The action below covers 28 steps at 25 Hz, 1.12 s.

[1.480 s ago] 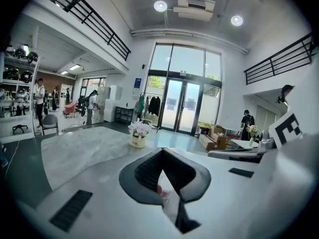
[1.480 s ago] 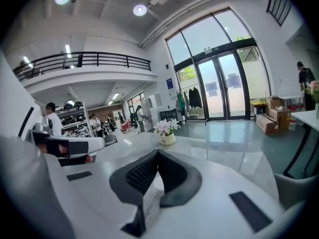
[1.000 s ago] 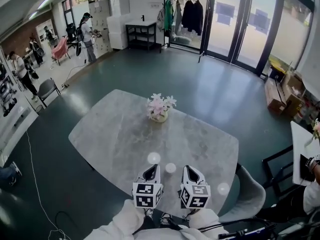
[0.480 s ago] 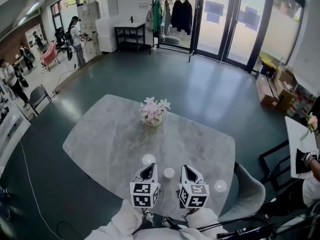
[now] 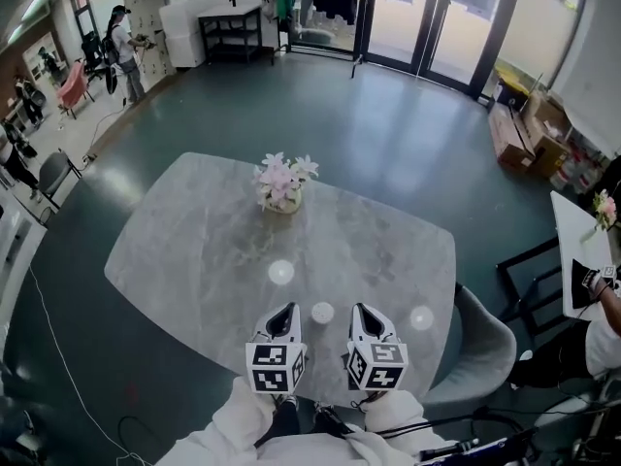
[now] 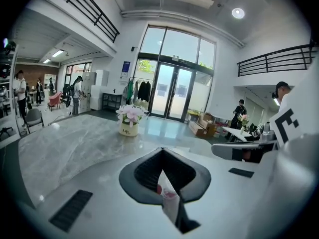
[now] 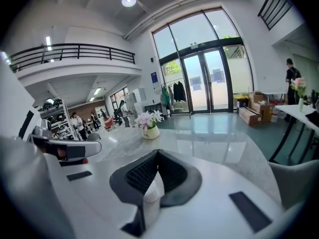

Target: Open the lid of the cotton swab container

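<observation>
The left gripper (image 5: pixel 285 315) is clenched on nothing: its dark pads meet in a point, and the same goes for the right gripper (image 5: pixel 360 315), jaws pressed together and empty. Both hover side by side over the near edge of the grey marble table (image 5: pixel 194 250), tips pointing away from the person, whose white sleeves show just behind the marker cubes. A pale sliver shows through the slit under each pair of jaws in the gripper views, though I cannot tell what it is. Between the two tips, a little ahead of them and touching neither, sits a small white round thing that I take to be the cotton swab container (image 5: pixel 322 313). It is too small from up here to say how its lid sits or where it hinges. Two bright patches (image 5: pixel 280 272) on the tabletop look like light glare, not objects. Further out stands a pot of pink flowers (image 5: pixel 280 184), well apart from the grippers. As I judge it, the task has not begun: nothing is gripped, the container is untouched, and all of it is left, from steadying the body to getting a jaw onto the lid and lifting it.
</observation>
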Tool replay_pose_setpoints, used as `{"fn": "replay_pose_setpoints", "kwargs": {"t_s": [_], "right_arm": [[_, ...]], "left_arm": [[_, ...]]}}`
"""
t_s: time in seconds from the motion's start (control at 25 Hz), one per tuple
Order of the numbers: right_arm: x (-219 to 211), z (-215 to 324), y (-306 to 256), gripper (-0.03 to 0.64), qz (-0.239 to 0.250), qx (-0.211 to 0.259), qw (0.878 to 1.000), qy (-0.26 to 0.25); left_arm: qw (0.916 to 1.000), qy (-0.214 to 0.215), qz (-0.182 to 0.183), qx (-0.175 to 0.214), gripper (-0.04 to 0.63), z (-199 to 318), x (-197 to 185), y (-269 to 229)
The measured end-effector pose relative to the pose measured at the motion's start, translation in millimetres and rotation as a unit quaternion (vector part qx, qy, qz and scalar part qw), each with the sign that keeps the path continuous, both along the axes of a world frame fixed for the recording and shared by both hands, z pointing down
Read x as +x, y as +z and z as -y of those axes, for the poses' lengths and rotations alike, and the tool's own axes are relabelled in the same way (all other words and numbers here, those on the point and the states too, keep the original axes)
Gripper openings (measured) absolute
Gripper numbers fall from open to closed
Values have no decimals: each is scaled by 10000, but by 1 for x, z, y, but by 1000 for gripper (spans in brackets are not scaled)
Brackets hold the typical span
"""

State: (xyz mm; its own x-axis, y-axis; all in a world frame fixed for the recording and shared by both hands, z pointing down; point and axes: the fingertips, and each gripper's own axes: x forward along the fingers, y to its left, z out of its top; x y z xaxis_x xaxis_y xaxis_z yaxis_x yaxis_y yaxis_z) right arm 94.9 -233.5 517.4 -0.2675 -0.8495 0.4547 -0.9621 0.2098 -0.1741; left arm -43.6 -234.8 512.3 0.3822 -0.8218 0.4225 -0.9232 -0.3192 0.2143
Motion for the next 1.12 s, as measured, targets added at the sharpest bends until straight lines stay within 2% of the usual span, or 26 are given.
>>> {"fn": "replay_pose_setpoints", "kwargs": {"t_s": [0.24, 0.56, 0.88, 1.12], "right_arm": [[-3, -10, 42, 61, 32, -450, 9990, 24], [-12, -32, 99, 61, -13, -1007, 9949, -88], [-29, -43, 139, 61, 47, -1325, 9910, -208], [-35, -40, 144, 61, 36, -1352, 9906, -219]], "left_arm": [[9987, 114, 13, -490, -3, -7, 6, 47], [9954, 121, -1, -951, -3, -17, 6, 100], [9923, 12, -34, -1238, -3, -22, -4, 139], [9915, 50, -50, -1297, -3, -21, -7, 144]]}}
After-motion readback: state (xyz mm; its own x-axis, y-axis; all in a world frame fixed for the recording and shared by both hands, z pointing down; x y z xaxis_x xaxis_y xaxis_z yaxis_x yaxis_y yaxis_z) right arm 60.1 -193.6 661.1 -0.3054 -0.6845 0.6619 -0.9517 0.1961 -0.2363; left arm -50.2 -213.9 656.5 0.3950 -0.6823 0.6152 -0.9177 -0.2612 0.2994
